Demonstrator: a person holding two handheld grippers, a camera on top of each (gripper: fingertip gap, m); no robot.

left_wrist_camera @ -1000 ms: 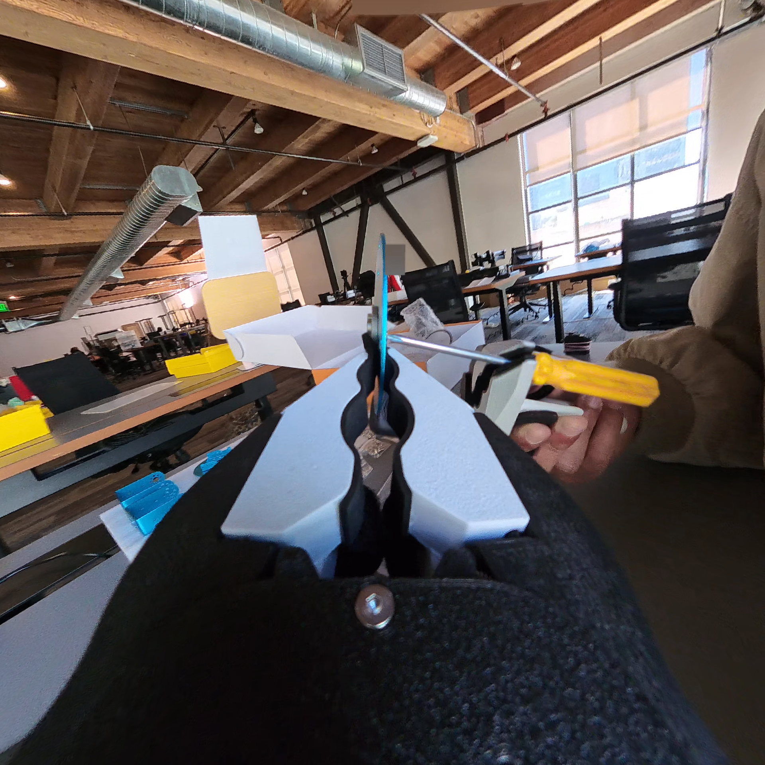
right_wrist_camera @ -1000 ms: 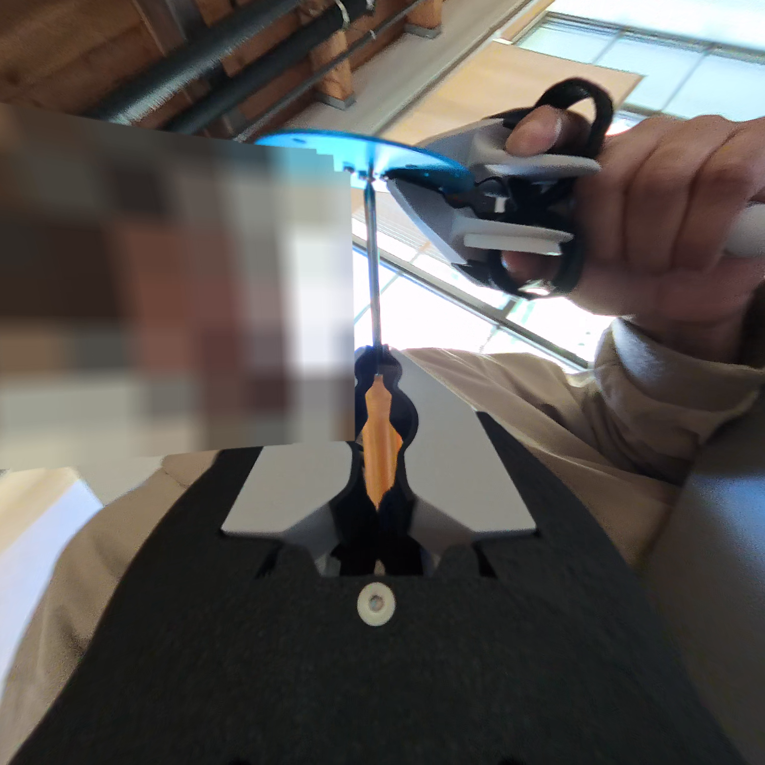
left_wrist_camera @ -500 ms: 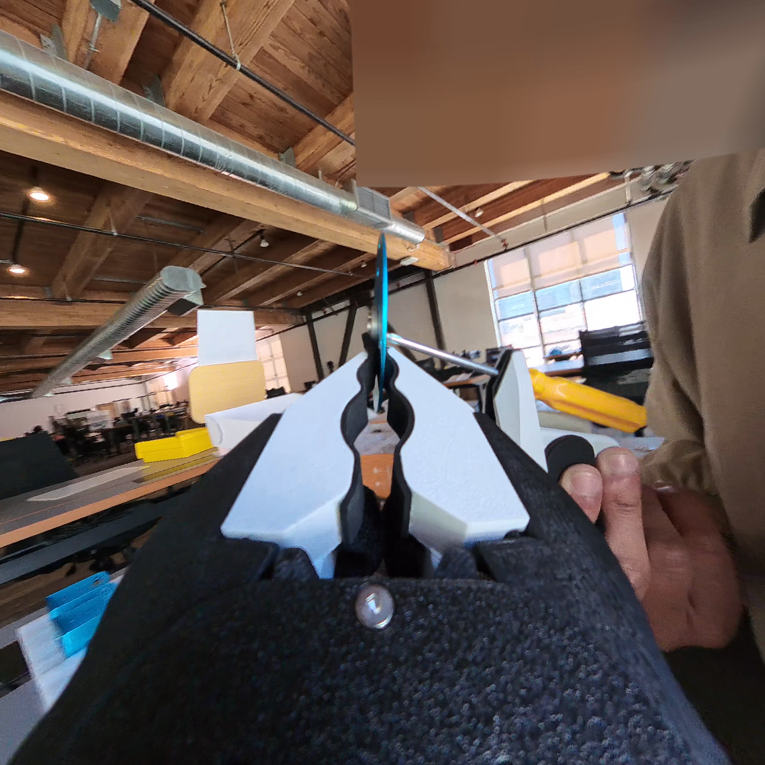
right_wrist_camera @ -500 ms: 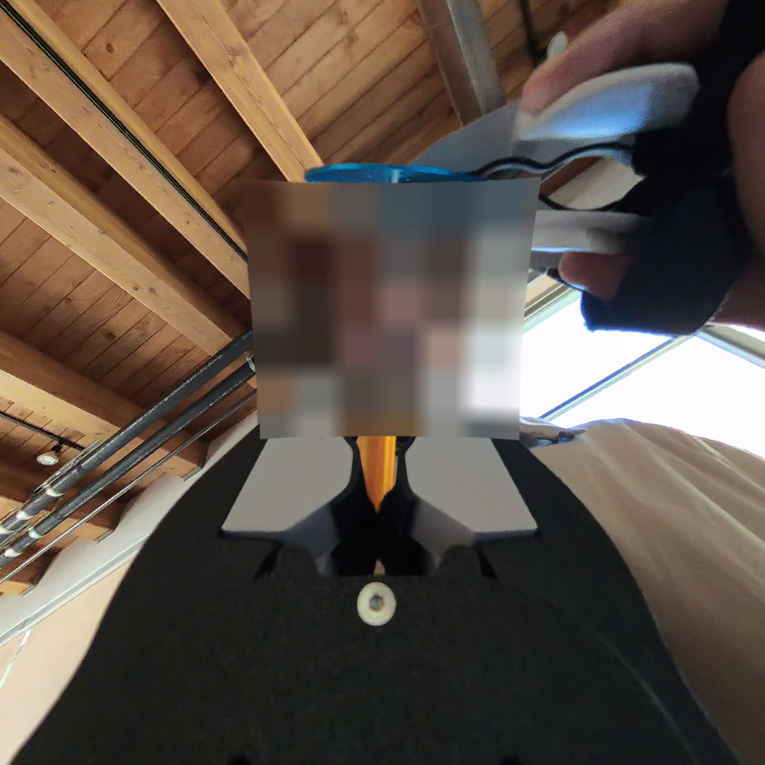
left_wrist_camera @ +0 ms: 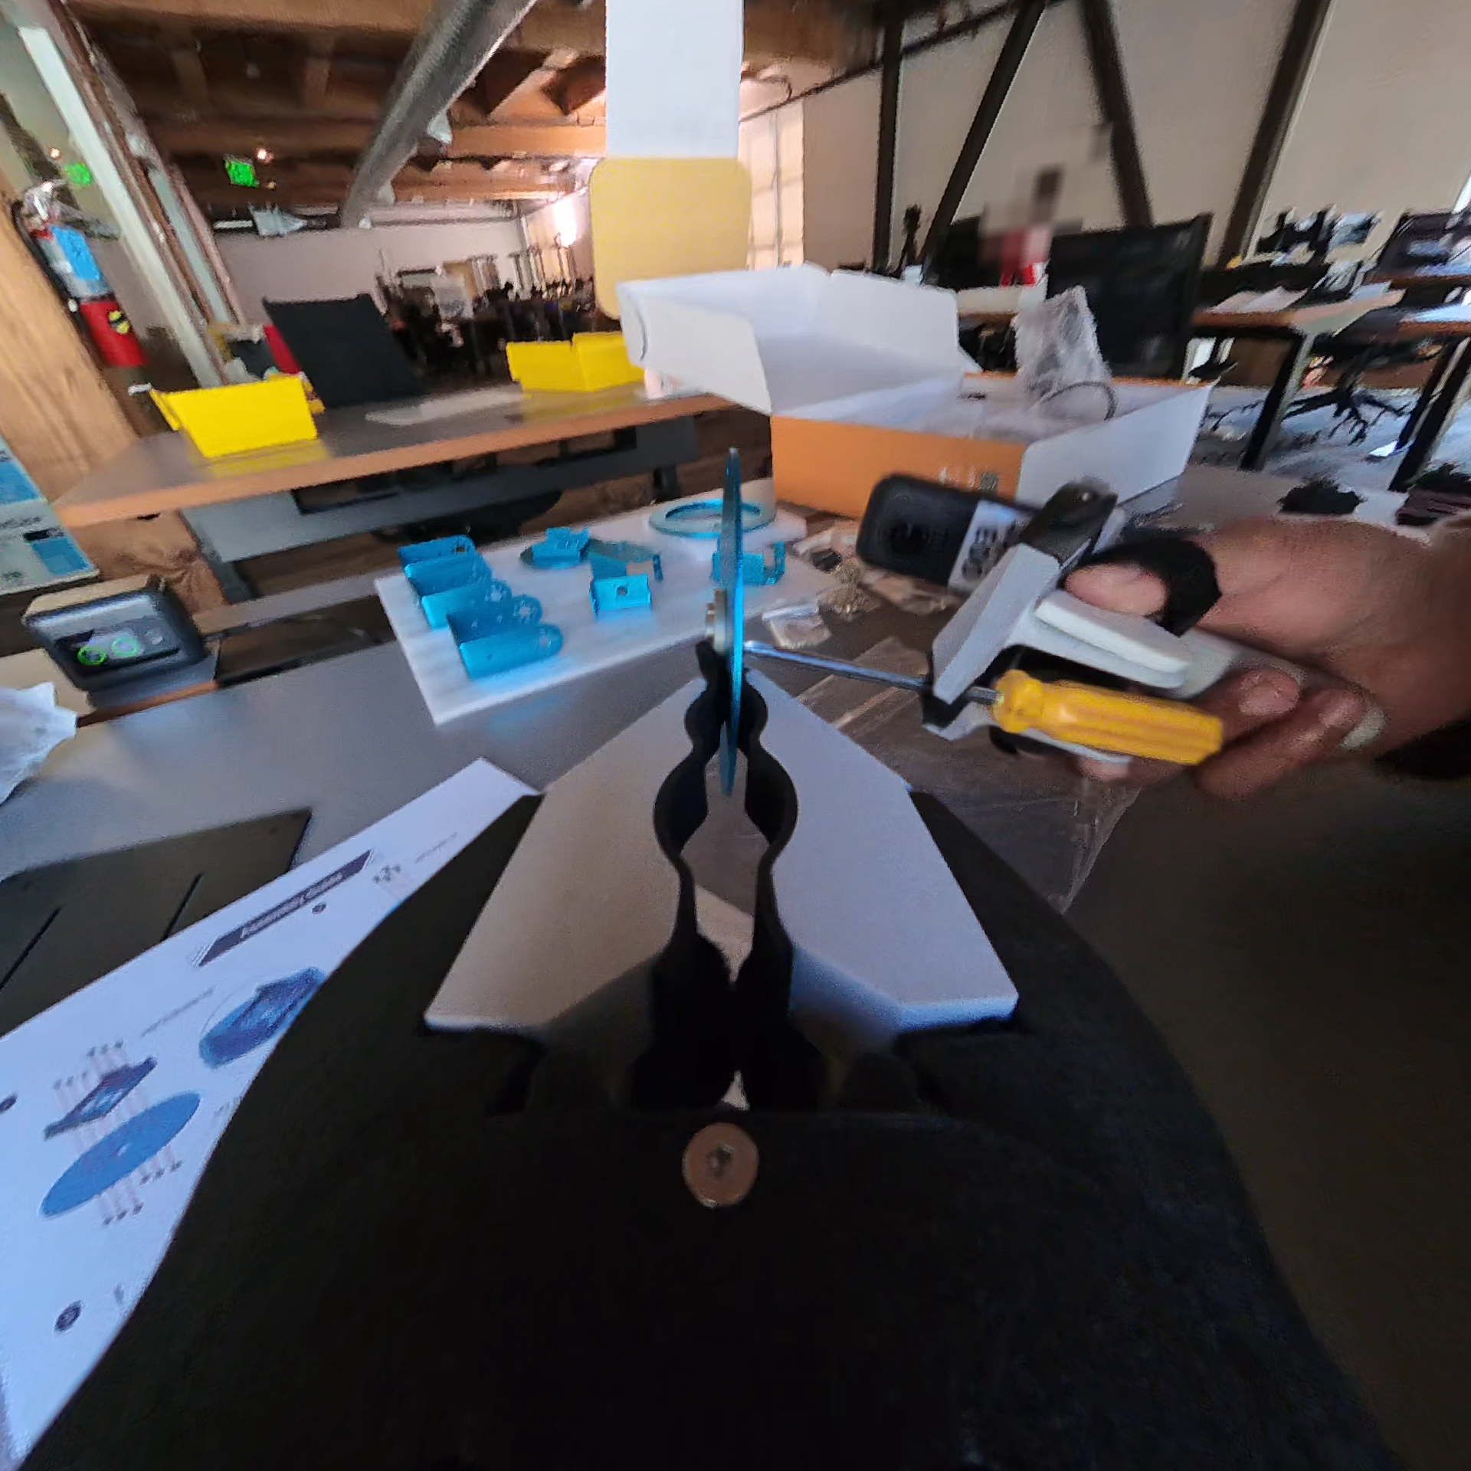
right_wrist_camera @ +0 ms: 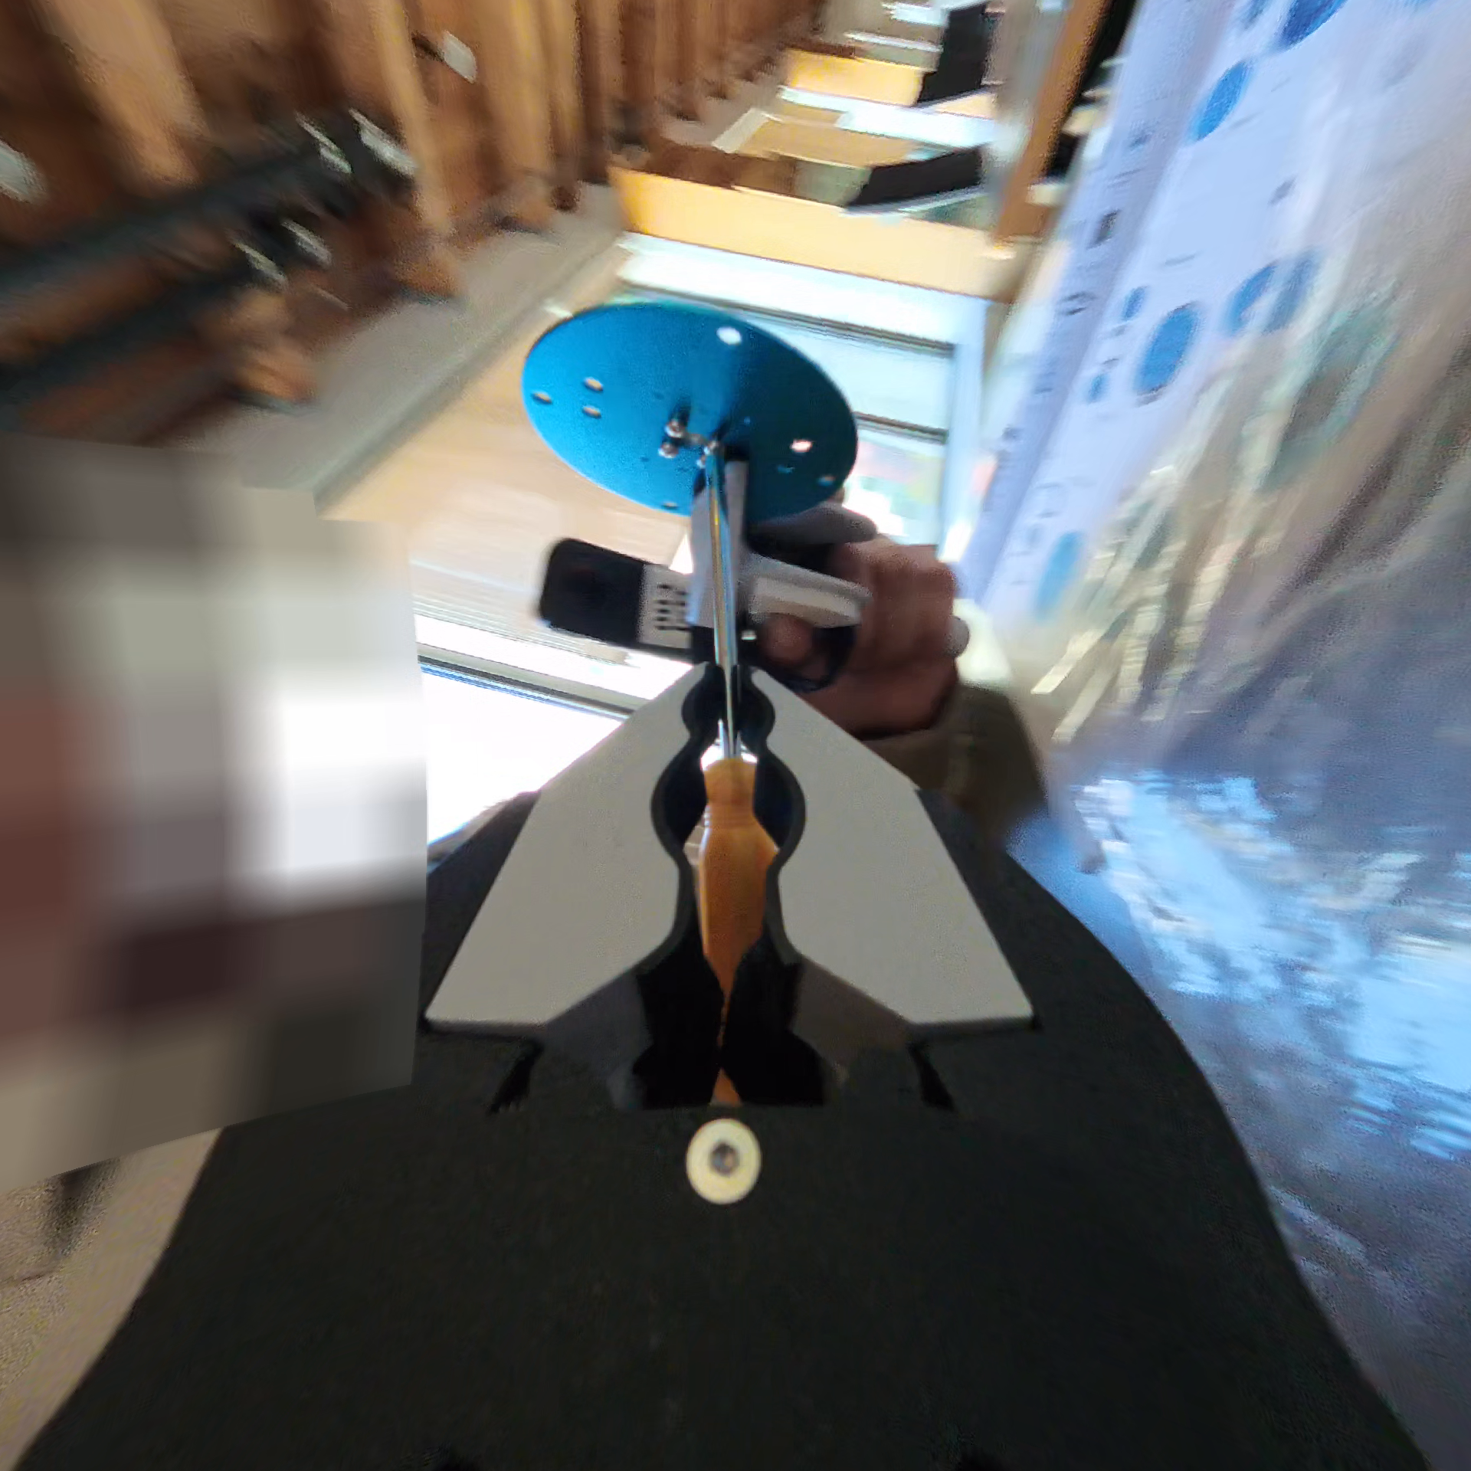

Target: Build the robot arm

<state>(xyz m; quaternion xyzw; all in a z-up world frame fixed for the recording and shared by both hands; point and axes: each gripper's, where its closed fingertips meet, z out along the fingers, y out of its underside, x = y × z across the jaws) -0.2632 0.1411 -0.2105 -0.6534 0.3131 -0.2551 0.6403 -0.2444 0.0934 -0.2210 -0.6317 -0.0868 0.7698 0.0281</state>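
My left gripper (left_wrist_camera: 726,700) is shut on a blue metal disc (left_wrist_camera: 731,605), held upright and edge-on above the table. The disc's face with several holes shows in the right wrist view (right_wrist_camera: 637,414). My right gripper (right_wrist_camera: 726,700) is shut on a yellow-handled screwdriver (right_wrist_camera: 728,860); its steel shaft reaches to the small screws at the disc's centre. In the left wrist view the right gripper (left_wrist_camera: 947,692) comes in from the right with the screwdriver (left_wrist_camera: 1098,716), held by a hand (left_wrist_camera: 1313,637).
A white board (left_wrist_camera: 557,637) with several blue metal brackets and a blue ring lies behind the disc. A printed sheet (left_wrist_camera: 159,1074) lies at the near left. An open orange and white box (left_wrist_camera: 915,454) stands at the back. Yellow bins sit on a far desk. The tips of one gripper are about 5 cm away from the tips of the other.
Both grippers have tilted down from the ceiling toward the table. The disc and screwdriver stay held, the screwdriver tip still at the disc's centre.
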